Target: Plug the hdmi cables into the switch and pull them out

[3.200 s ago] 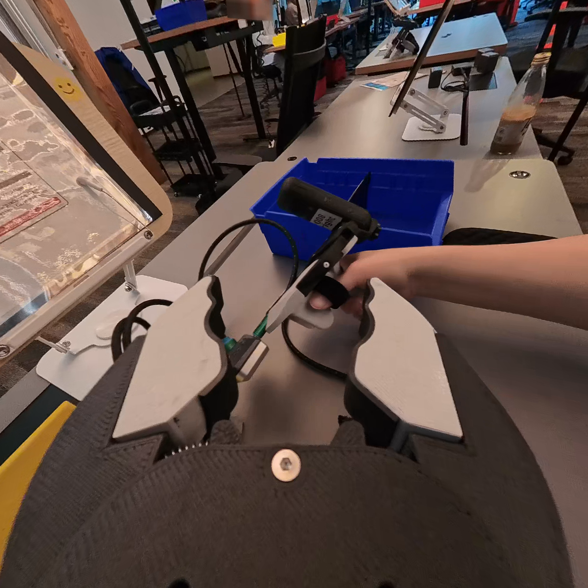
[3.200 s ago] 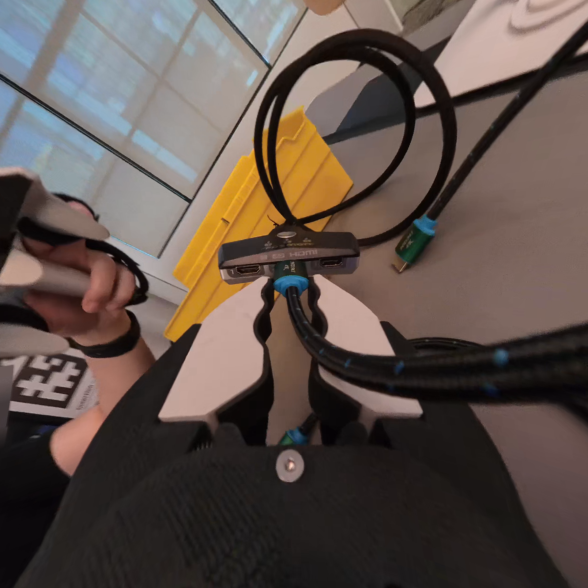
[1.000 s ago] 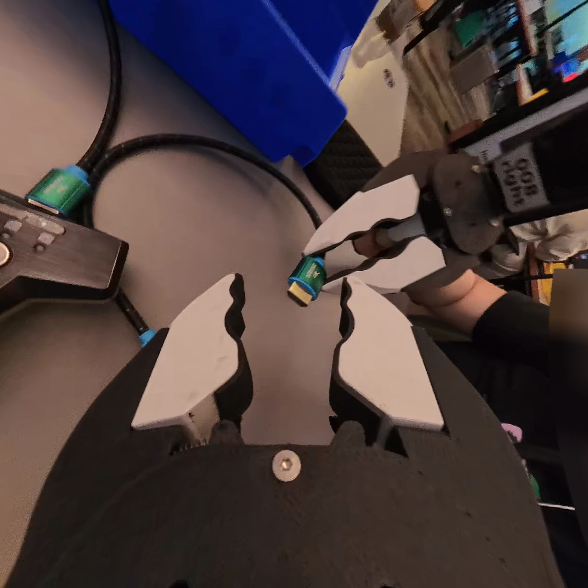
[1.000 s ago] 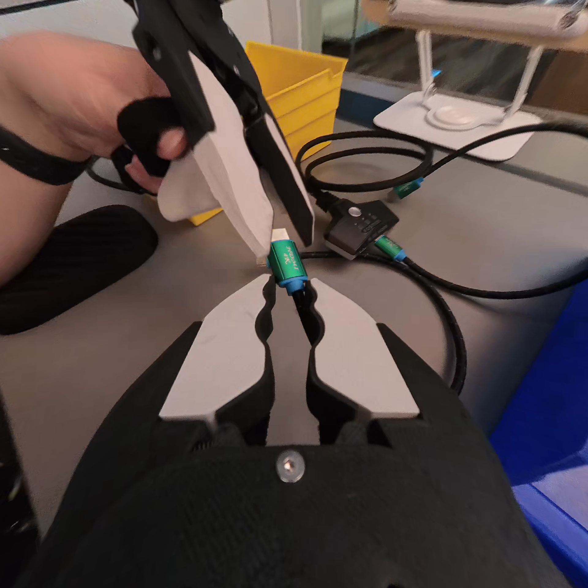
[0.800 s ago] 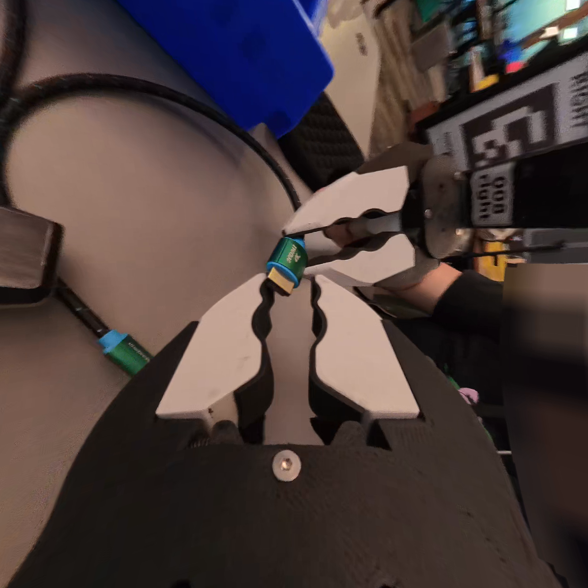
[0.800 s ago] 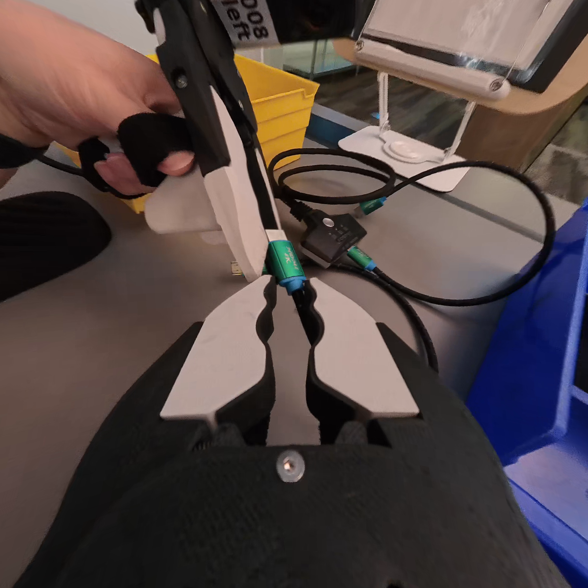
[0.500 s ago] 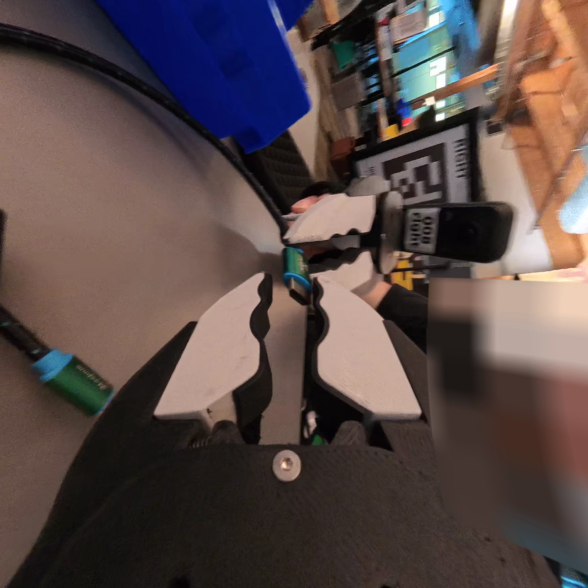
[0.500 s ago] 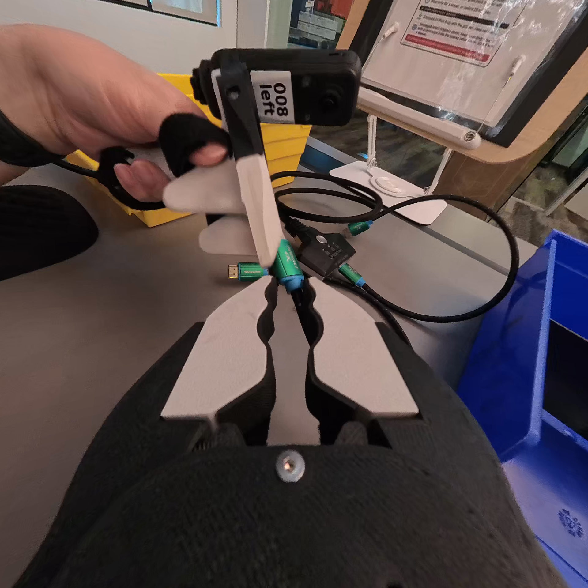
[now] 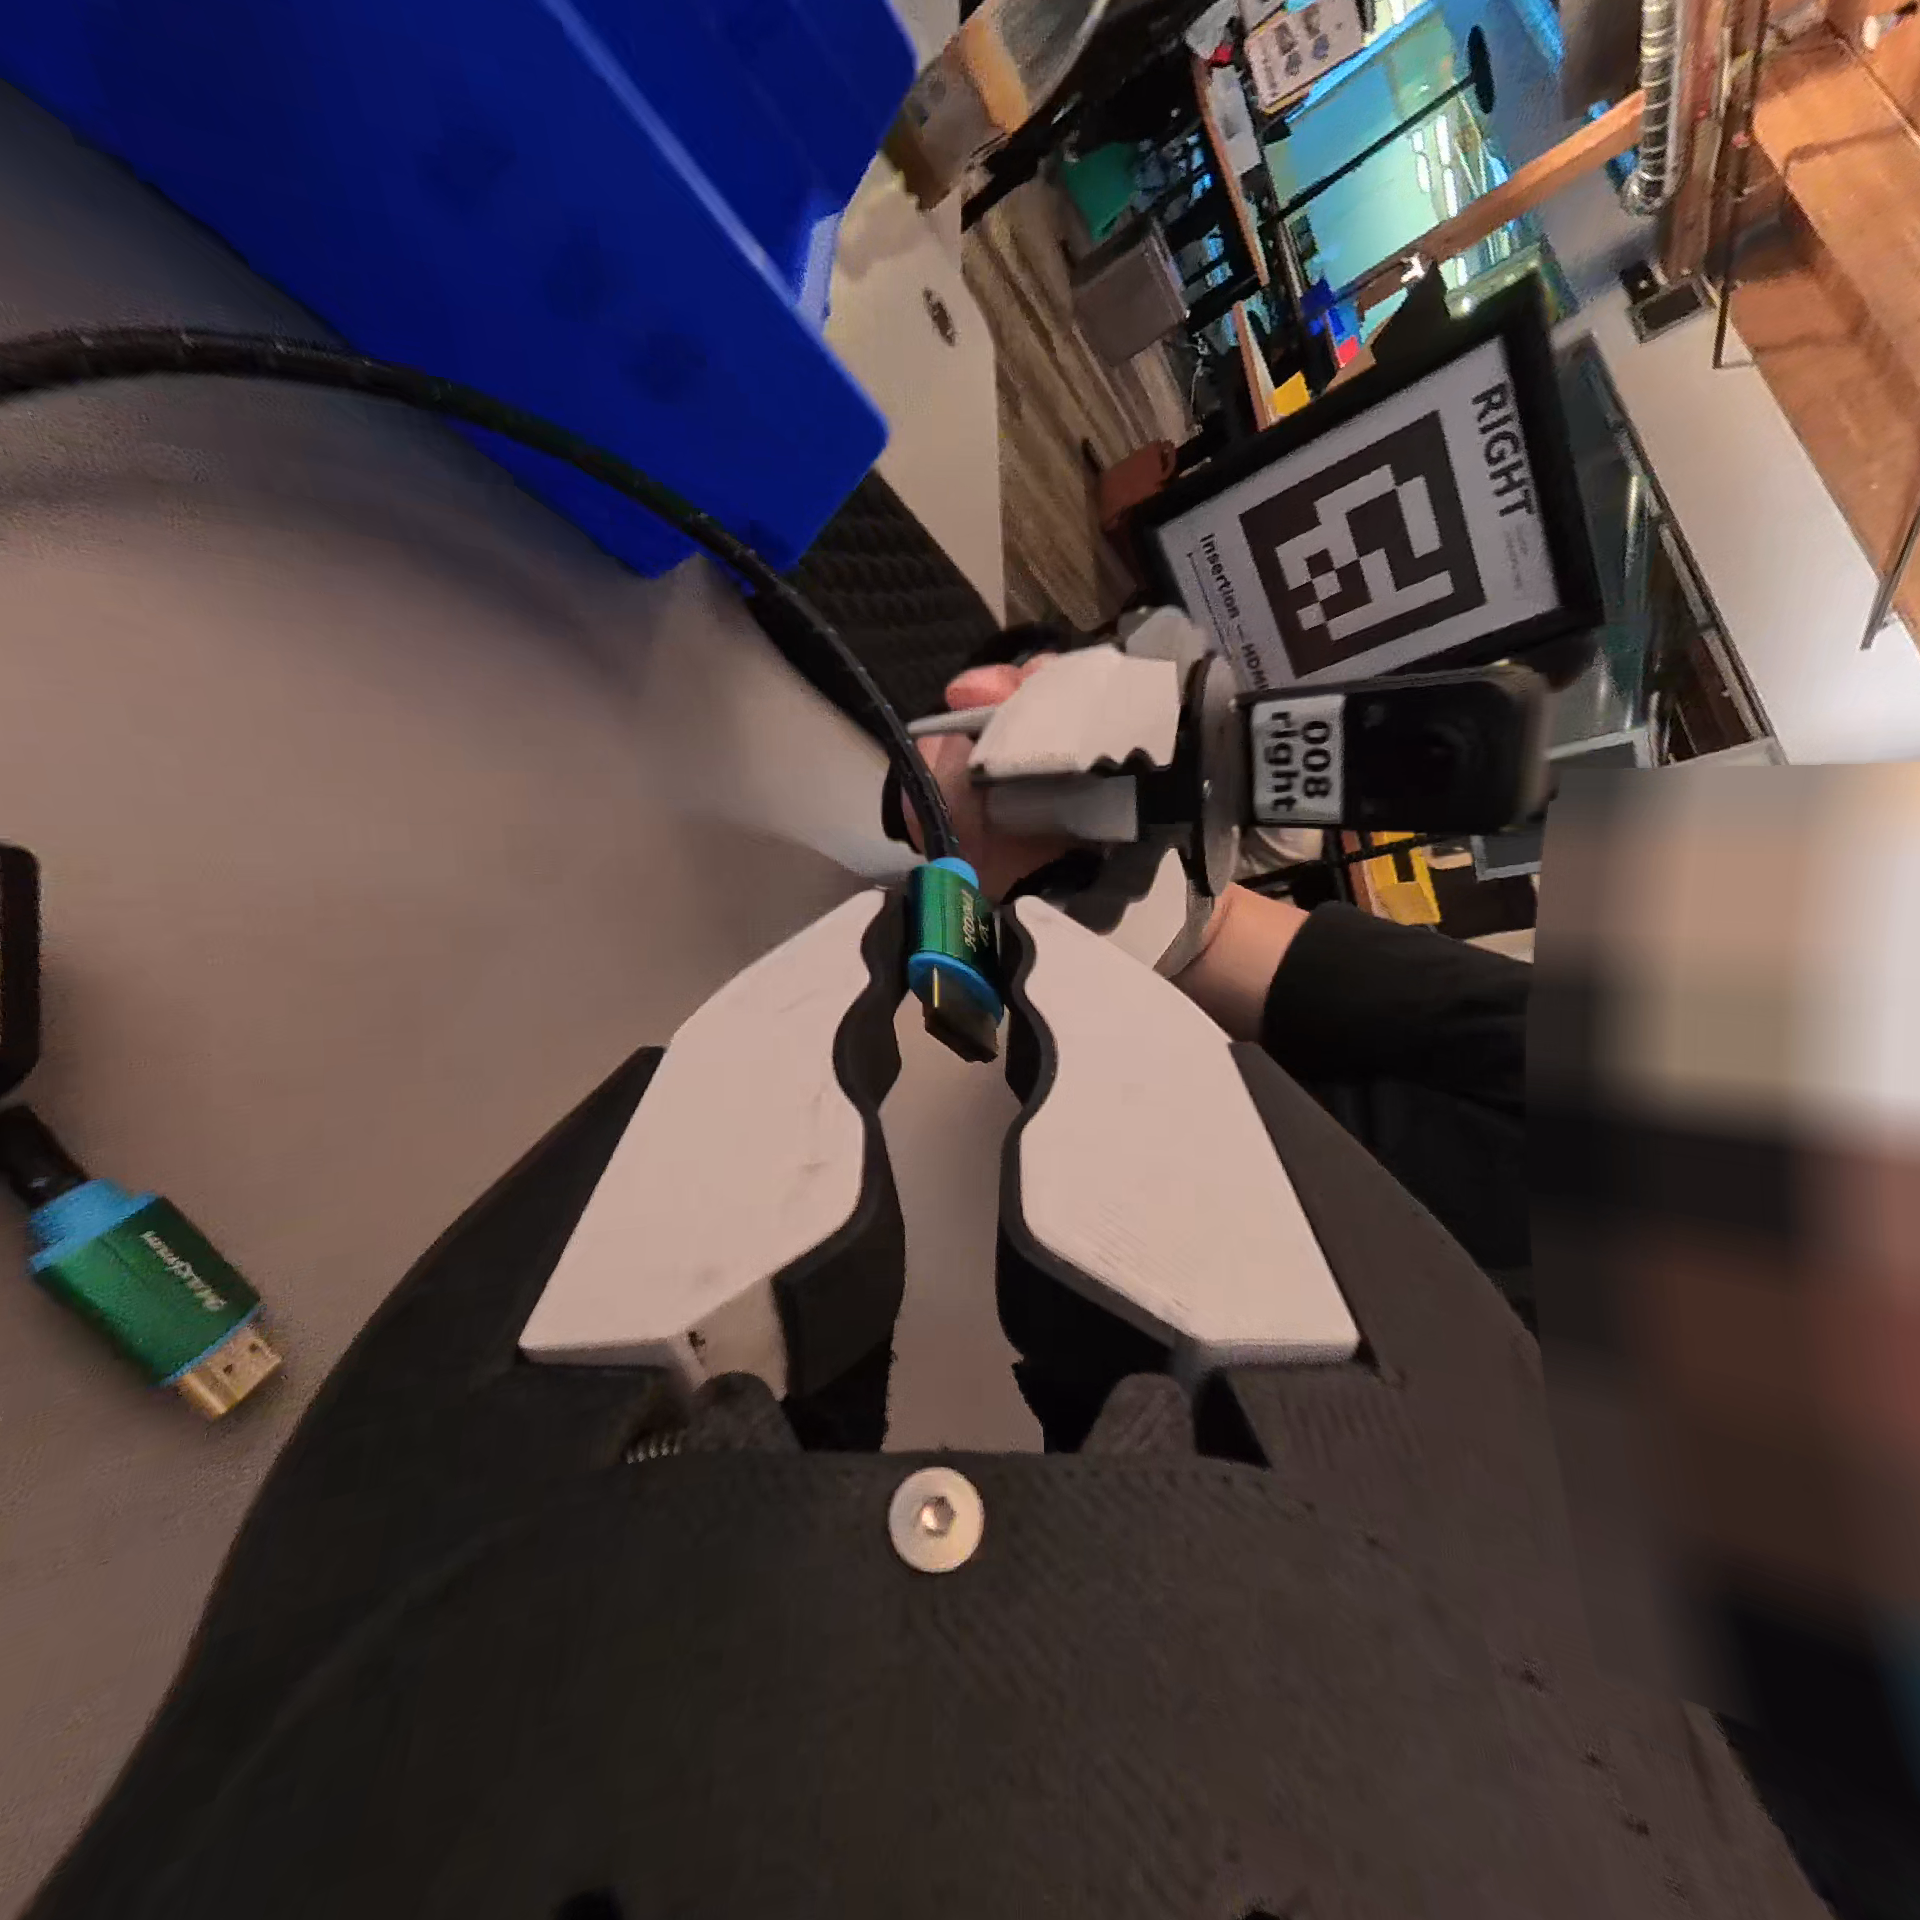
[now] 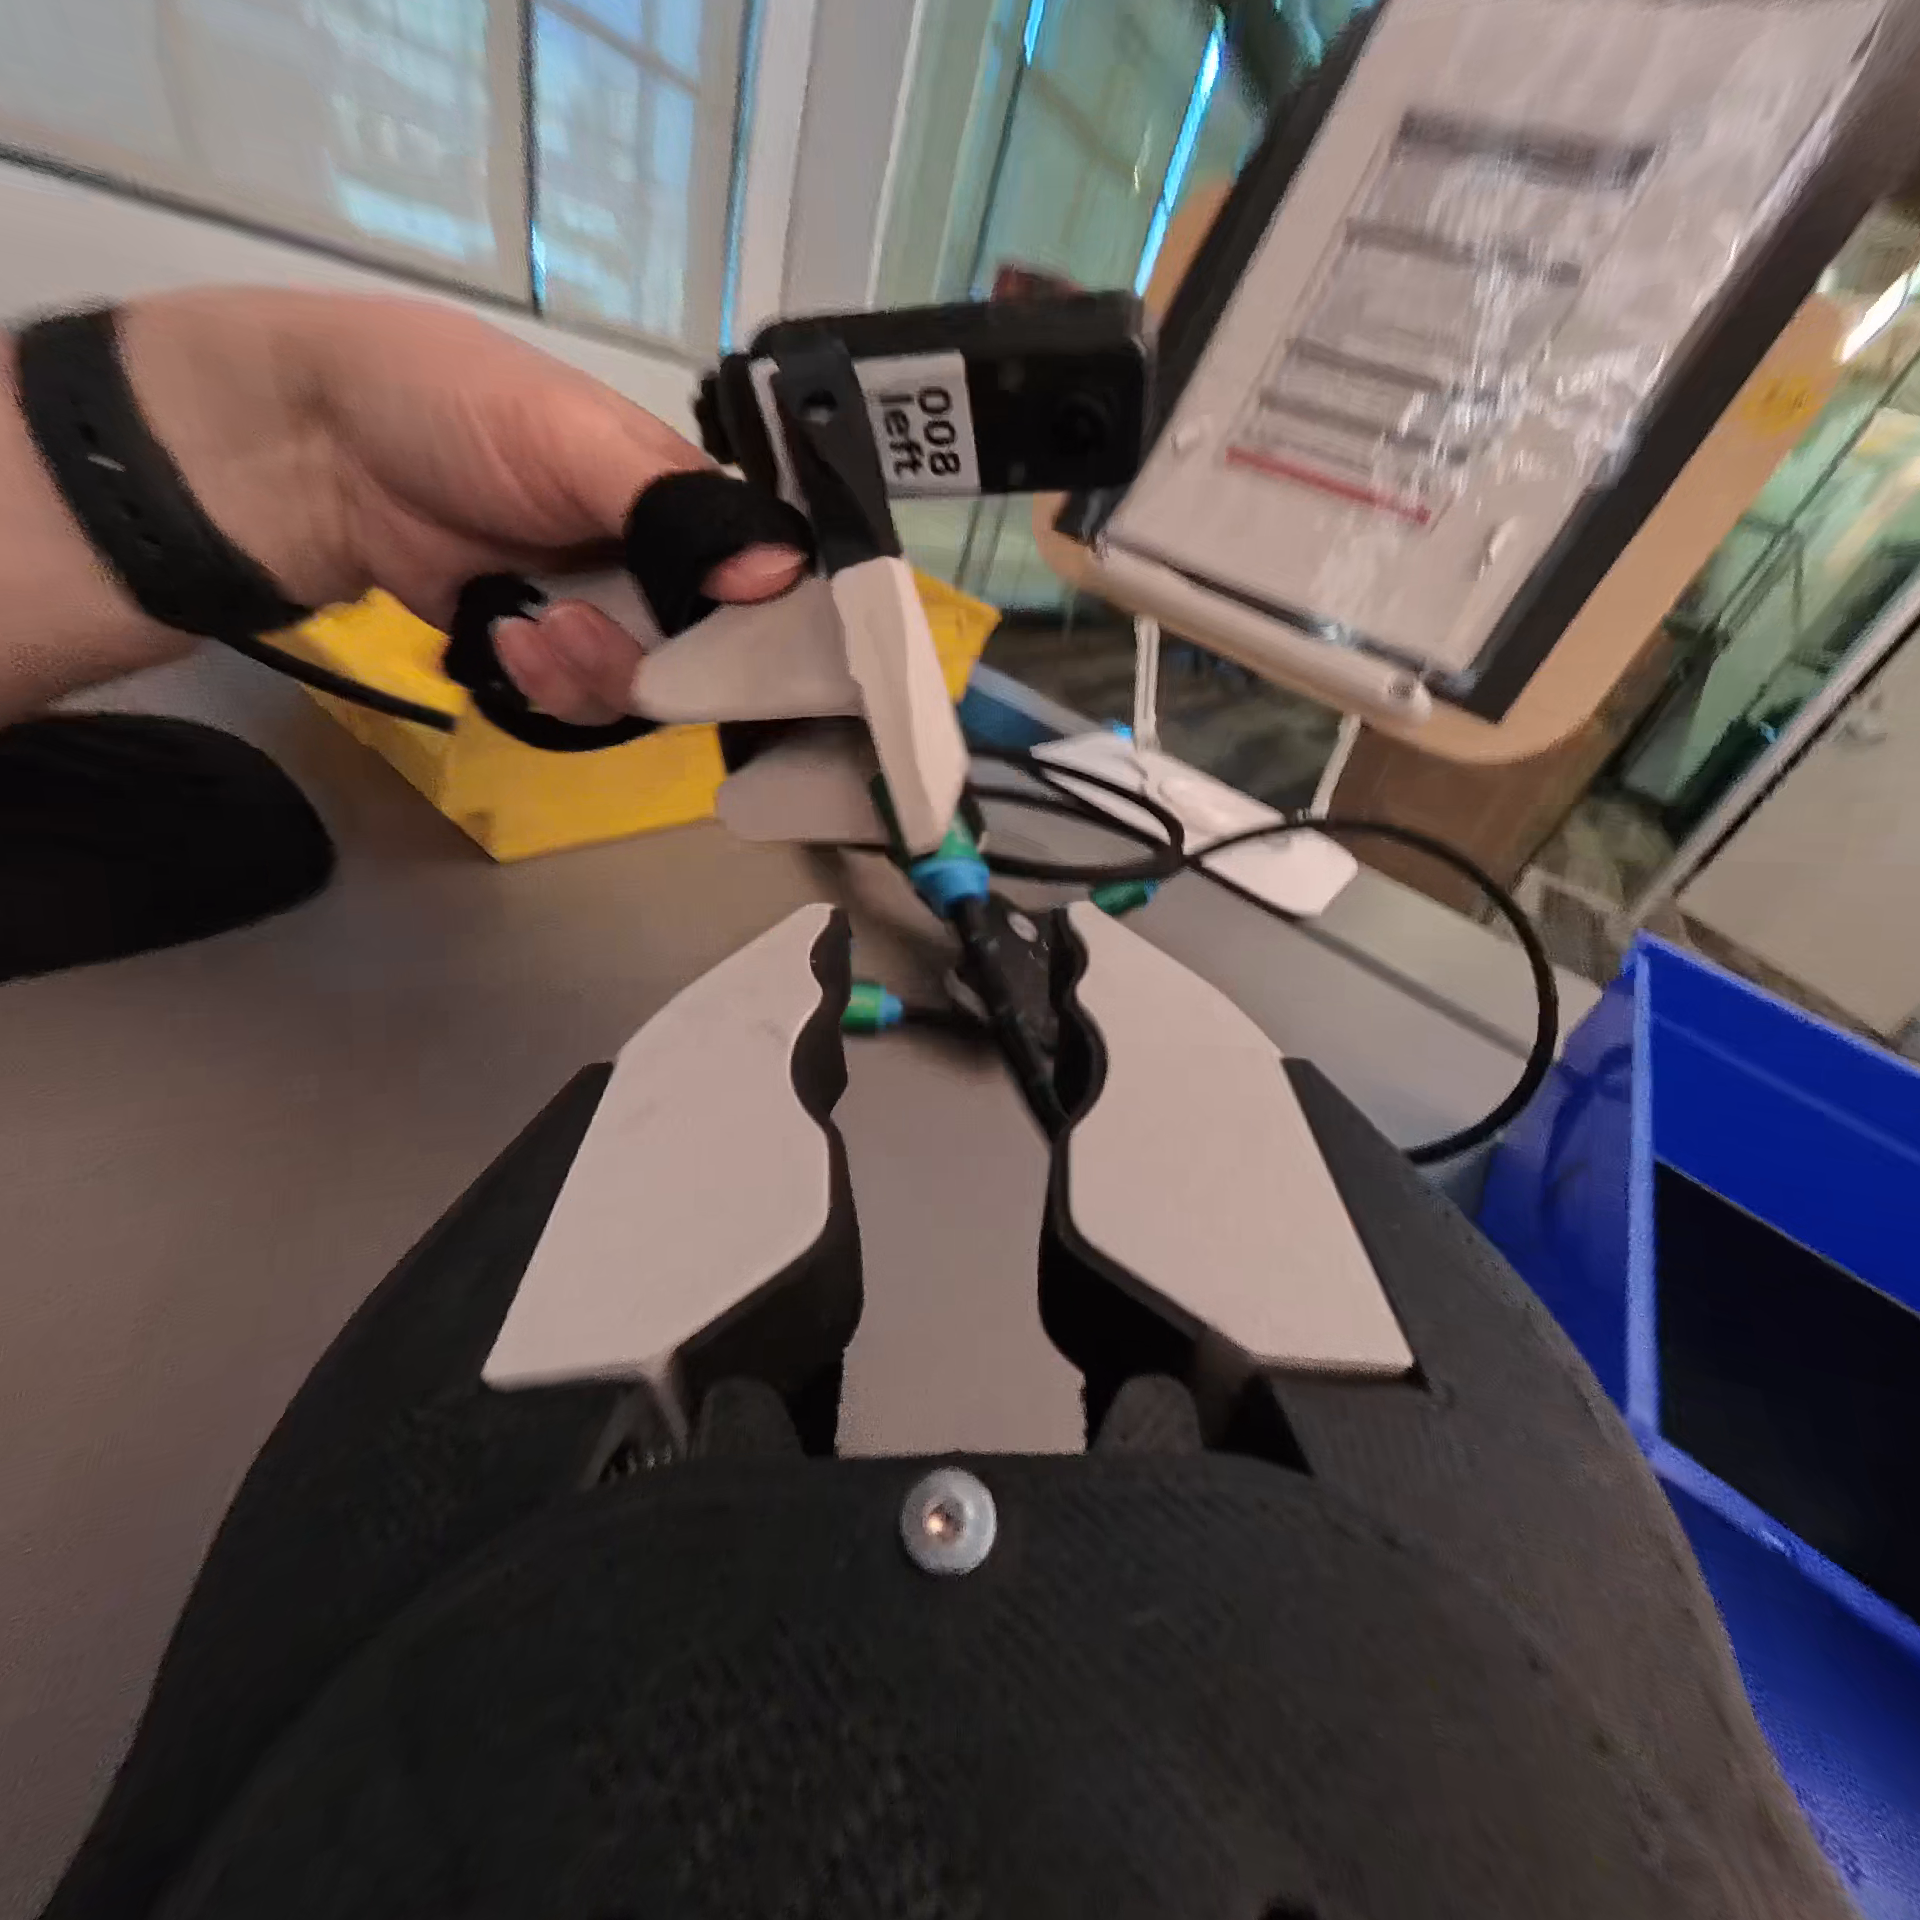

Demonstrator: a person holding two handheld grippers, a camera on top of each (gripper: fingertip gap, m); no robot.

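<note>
Two tools are in my hands, both raised above the grey desk (image 9: 312, 831). My left tool (image 9: 945, 925) has its white fingers (image 9: 748, 1122) pressed onto the green metal HDMI plug with blue collars (image 9: 954, 940), pinching it near the fingertips, gold contact end pointing back toward the tool body. Its black braided cable (image 9: 582, 447) runs away from the plug and curves across the desk past the blue plastic bin (image 9: 468, 239). A second green HDMI plug (image 9: 145, 1288) lies loose on the desk, to the left in the left wrist view.

My right tool (image 10: 951, 930) has its fingers spread, with a clear gap between them; the black cable passes through that gap close to the right-hand finger, and I cannot tell whether it touches. Just beyond the fingertips, the left tool holds the plug in the air. Farther off on the desk sits the small black HDMI switch (image 10: 1013, 951), with green plugs near it on either side; motion blur prevents confirming whether either is seated. Behind stand a yellow plastic bin (image 10: 582, 769) and a white stand carrying a framed sheet (image 10: 1195, 821).
</note>
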